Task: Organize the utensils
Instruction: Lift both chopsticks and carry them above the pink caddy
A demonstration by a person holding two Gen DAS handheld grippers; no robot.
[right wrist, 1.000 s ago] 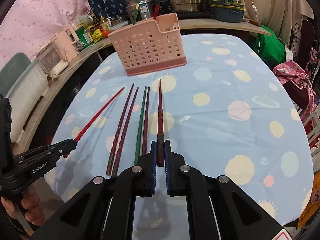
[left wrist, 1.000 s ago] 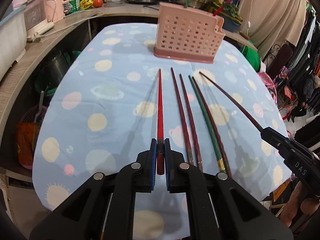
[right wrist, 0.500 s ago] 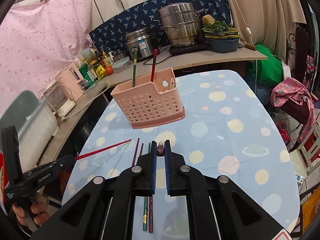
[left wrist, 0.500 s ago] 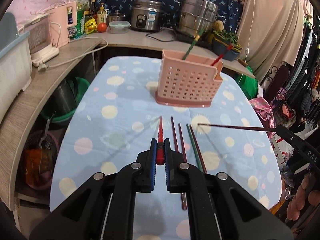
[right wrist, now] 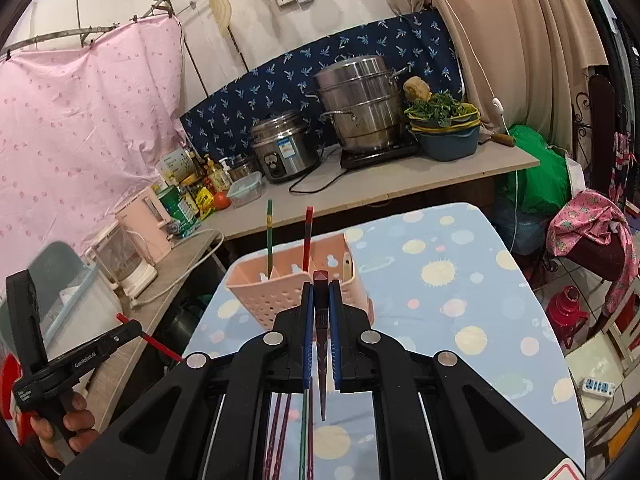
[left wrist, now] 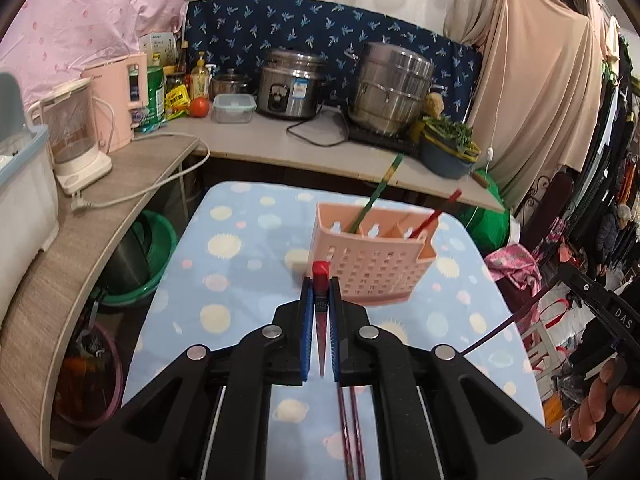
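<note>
Lifting clear of the worktop, left tongs (left wrist: 320, 300) clamp a red chopstick (left wrist: 321, 276), right tongs (right wrist: 321, 304) a dark maroon chopstick (right wrist: 321, 280), both now facing the pink perforated plastic holder (left wrist: 372, 268) ahead.

White letters "DAS" stand on the black body of the right hand-held gripper (left wrist: 576, 282) at the right edge. The left hand-held gripper (right wrist: 130, 325) carries "GenRobot.AI" along its arm; smaller print below is unreadable.
</note>
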